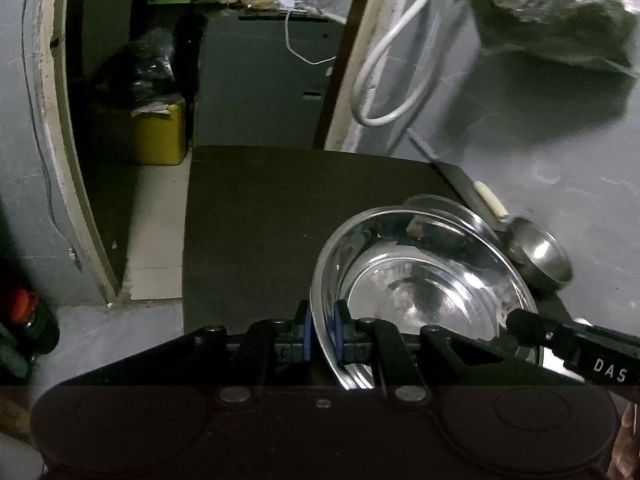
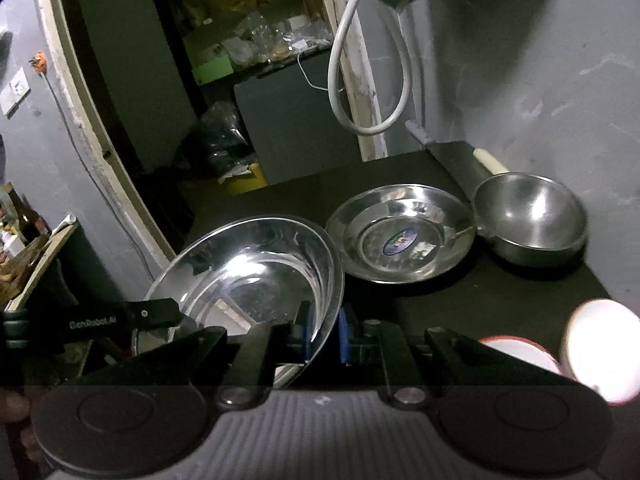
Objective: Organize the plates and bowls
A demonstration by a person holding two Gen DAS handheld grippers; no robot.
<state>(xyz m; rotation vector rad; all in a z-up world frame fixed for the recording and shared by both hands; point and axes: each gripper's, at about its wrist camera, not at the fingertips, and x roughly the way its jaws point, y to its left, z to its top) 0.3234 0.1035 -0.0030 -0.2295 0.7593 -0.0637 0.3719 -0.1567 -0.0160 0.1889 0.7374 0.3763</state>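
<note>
A large shiny steel plate [image 1: 420, 280] [image 2: 248, 264] hangs tilted above the black table [image 1: 260, 220] [image 2: 500, 296], held from two sides. My left gripper [image 1: 322, 336] is shut on its left rim, the blue pads [image 1: 306, 336] pinching the edge. My right gripper [image 2: 324, 336] is shut on the opposite rim. Each gripper shows in the other's view, the right gripper [image 1: 520, 320] and the left gripper [image 2: 176, 316]. A second steel plate [image 2: 400, 236] with a sticker lies on the table behind. Next to it sits a steel bowl [image 2: 532, 216] [image 1: 540, 252] with a pale handle.
A white bowl with a red rim [image 2: 520, 350] and a bright white dish [image 2: 600, 348] sit at the table's near right. A grey wall [image 2: 560, 100] runs along the right, with a looped white hose [image 1: 384, 80]. A doorway with a yellow box [image 1: 160, 132] lies beyond the table's far edge.
</note>
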